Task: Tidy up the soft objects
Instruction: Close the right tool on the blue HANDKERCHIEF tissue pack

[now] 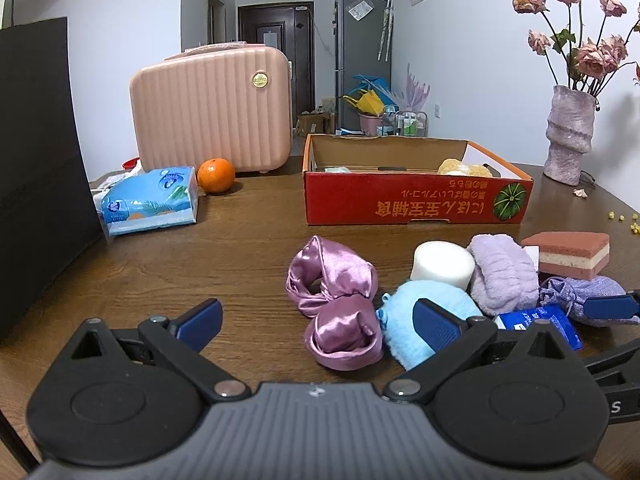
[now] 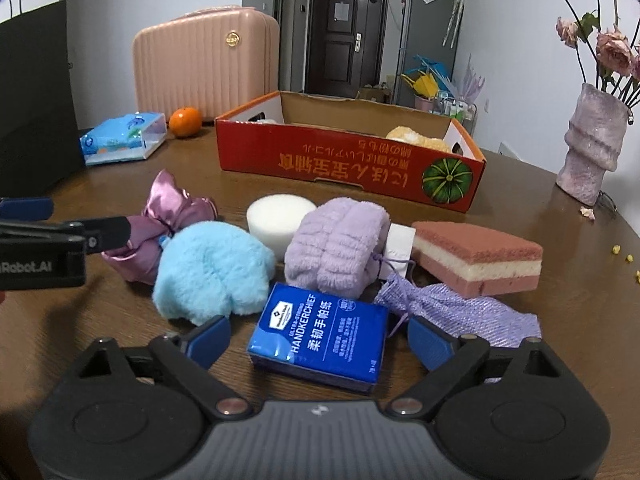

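both jaws wide (nothing gripped), right gripper point(image 2: 318, 342) straddling handkerchief pack point(image 2: 320, 340).

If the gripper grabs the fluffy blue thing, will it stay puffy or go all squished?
The fluffy blue thing will probably squish, since its long fur looks loose and puffy. It likely weighs little for its size and seems to sag at the edges. It shouldn't roll away, as it sits slumped on the table. The right gripper stands open around the blue handkerchief pack instead.
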A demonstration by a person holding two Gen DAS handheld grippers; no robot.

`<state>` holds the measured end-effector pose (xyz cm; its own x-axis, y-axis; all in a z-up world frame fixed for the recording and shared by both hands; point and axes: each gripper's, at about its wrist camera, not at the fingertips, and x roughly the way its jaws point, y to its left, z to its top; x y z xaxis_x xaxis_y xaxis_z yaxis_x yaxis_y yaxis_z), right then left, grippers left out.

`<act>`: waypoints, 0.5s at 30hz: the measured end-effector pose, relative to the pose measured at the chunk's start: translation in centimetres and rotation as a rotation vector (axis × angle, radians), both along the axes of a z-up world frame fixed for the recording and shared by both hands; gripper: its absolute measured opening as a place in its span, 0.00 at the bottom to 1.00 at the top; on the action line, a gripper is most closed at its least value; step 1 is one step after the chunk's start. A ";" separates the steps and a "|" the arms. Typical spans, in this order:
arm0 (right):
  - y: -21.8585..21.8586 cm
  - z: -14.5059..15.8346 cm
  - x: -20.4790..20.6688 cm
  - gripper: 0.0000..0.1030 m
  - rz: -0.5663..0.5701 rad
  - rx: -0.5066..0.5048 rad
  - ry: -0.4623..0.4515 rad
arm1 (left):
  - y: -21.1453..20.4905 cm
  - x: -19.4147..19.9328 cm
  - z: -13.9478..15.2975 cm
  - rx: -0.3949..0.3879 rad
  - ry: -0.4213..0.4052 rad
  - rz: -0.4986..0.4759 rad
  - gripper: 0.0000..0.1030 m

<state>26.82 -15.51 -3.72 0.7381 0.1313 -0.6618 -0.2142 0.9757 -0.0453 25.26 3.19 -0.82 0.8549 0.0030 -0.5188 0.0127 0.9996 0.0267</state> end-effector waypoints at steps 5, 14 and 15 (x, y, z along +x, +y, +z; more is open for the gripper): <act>0.2 -1.0 0.9 0.86 -0.023 0.010 0.040 | 0.4 0.1 -0.3 -0.020 0.012 -0.004 1.00; -0.1 -2.1 1.6 0.74 -0.043 0.050 0.077 | 0.7 0.1 -0.8 -0.037 0.023 -0.003 1.00; 0.0 -2.1 1.5 0.74 -0.042 0.050 0.077 | 0.8 0.1 -0.8 -0.041 0.023 0.000 1.00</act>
